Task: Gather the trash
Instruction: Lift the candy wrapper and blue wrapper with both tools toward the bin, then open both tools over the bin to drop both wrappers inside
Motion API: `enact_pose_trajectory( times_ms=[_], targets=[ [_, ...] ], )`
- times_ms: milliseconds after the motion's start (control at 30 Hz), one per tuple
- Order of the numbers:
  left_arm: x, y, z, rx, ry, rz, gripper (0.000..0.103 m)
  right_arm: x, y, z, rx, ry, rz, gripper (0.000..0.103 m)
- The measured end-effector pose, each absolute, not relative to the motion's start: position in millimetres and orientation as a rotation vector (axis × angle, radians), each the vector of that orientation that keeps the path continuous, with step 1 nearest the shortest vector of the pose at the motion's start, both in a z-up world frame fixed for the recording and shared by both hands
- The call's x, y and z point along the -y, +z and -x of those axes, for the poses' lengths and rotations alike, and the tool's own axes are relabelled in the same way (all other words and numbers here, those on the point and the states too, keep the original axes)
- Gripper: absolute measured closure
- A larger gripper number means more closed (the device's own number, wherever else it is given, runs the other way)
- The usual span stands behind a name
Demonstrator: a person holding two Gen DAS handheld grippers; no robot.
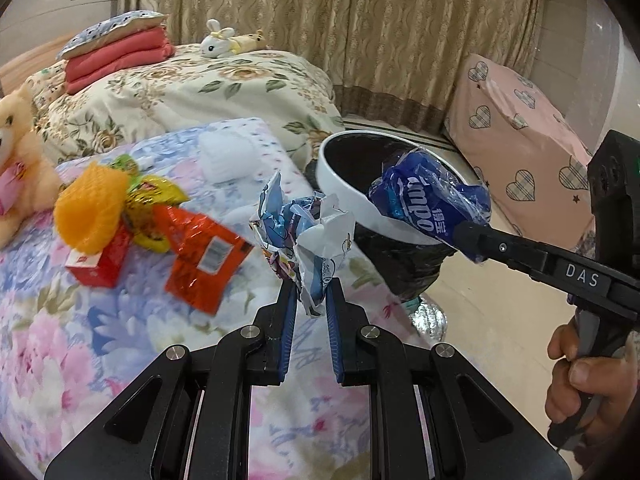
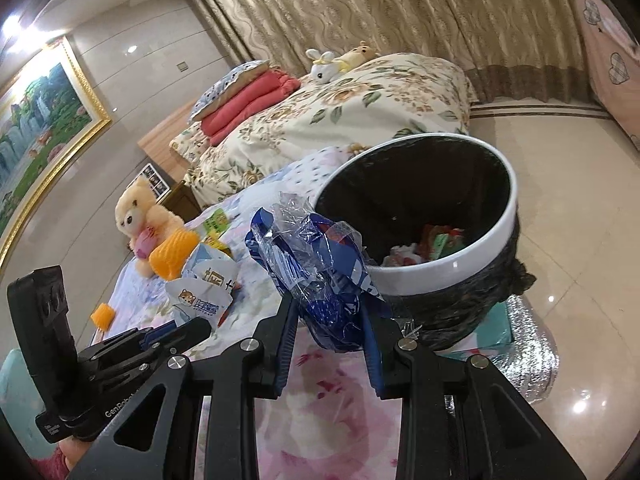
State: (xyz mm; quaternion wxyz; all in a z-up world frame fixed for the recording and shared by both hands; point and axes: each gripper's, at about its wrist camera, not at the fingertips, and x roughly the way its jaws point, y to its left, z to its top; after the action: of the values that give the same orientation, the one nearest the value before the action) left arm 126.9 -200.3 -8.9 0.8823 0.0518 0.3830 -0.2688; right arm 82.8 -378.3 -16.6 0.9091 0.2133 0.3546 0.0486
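Left gripper (image 1: 312,300) jaws clenched on white crumpled wrapper (image 1: 316,236), over the bed (image 1: 60,360). Right gripper (image 2: 330,320) jaws grasp blue plastic bag (image 2: 320,264) at bin's (image 2: 440,272) 9 o'clock rim.

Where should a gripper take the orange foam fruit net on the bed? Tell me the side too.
Grip the orange foam fruit net across its raised, rounded upper bulge, coming from above. It lies on top of the red box and wrappers, so its top is free and the soft mesh should squash between the fingers.
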Motion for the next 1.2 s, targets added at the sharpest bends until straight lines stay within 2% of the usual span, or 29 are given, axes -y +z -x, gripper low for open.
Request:
enact_pose_trajectory(
  times_ms=[1200],
  targets=[
    [295.3,-6.7,-185.3,-0.816,-0.640,-0.175,0.088,455.2,-20.4,-141.3,-0.777,-0.031,-0.410,0.071]
  ],
)
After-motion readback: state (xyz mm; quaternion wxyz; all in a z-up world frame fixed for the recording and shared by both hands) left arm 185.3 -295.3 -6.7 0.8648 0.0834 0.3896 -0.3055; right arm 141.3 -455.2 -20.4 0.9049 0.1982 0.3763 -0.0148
